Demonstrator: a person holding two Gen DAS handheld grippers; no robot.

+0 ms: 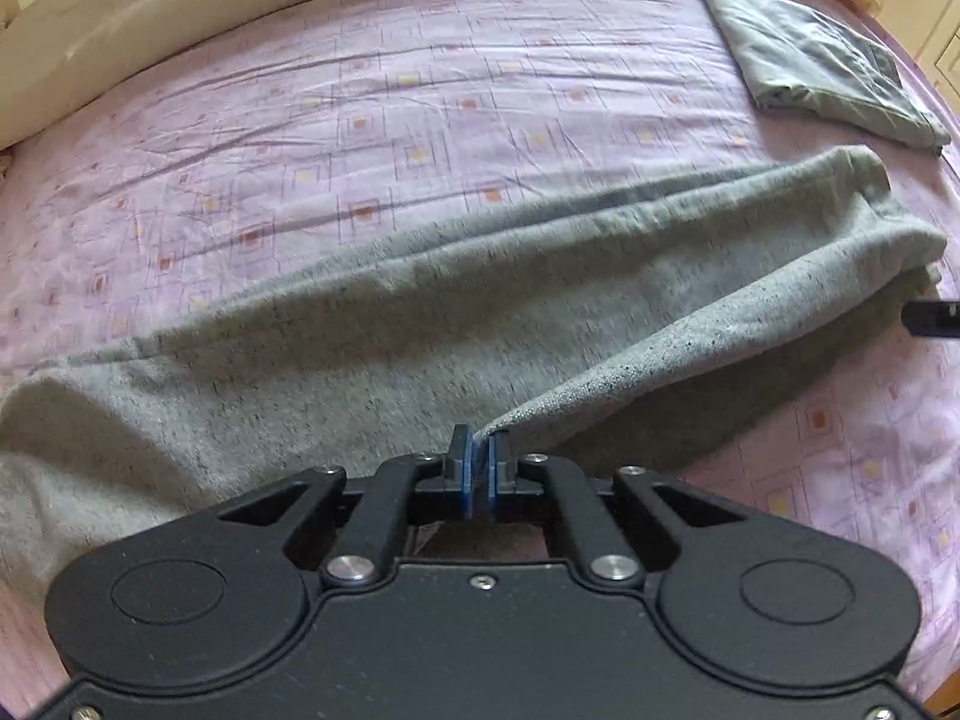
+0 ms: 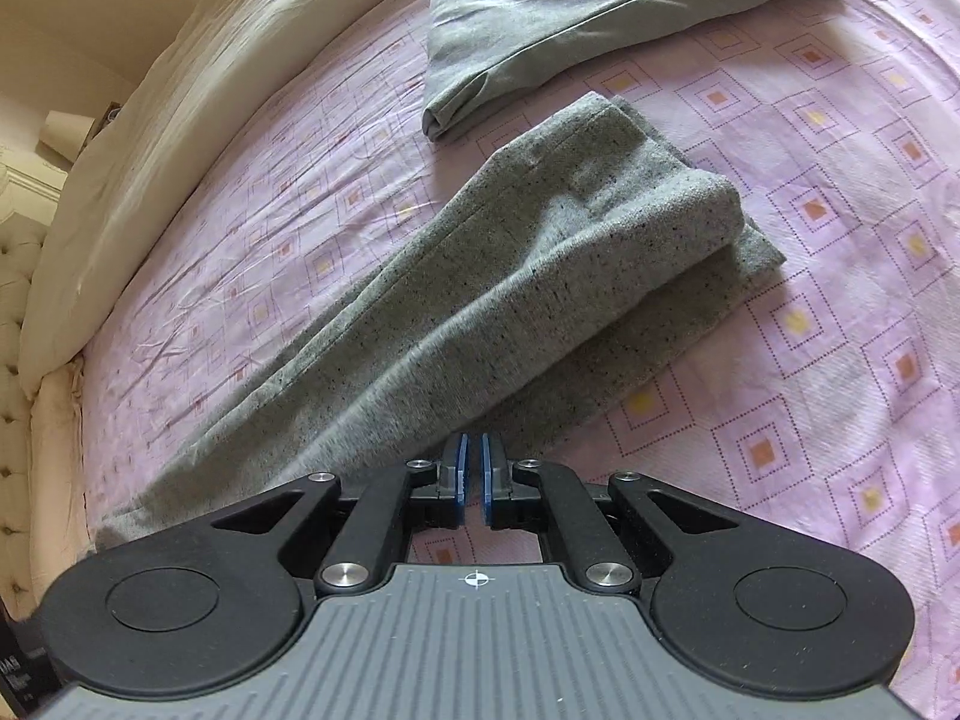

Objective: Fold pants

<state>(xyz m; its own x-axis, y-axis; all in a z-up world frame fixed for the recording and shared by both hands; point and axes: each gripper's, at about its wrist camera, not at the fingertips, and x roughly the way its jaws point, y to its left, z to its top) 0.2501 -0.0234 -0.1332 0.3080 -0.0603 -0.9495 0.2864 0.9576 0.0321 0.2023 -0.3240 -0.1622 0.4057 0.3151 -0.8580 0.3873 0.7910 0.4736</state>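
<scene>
The left gripper (image 1: pixel 479 450) pinches an edge of the grey pants (image 1: pixel 420 312), which stretch ahead of it; the right gripper (image 2: pixel 473 468), nearly closed and holding nothing, hangs just before the pants (image 2: pixel 480 300).

Left tool (image 1: pixel 479 450): blue pads (image 1: pixel 465 462) pressed together with a fold of grey cloth pinched between the tips. The cloth rises taut from the pinch, so the tool sits raised above the bed, pointing across it toward the far edge.

Right tool (image 2: pixel 471 456): blue pads (image 2: pixel 459 468) nearly together, a narrow gap showing between them; nothing seen in the gap. It is raised over the bed, tilted down. Its black tip (image 1: pixel 933 318) shows at the right edge of the left wrist view.
</scene>
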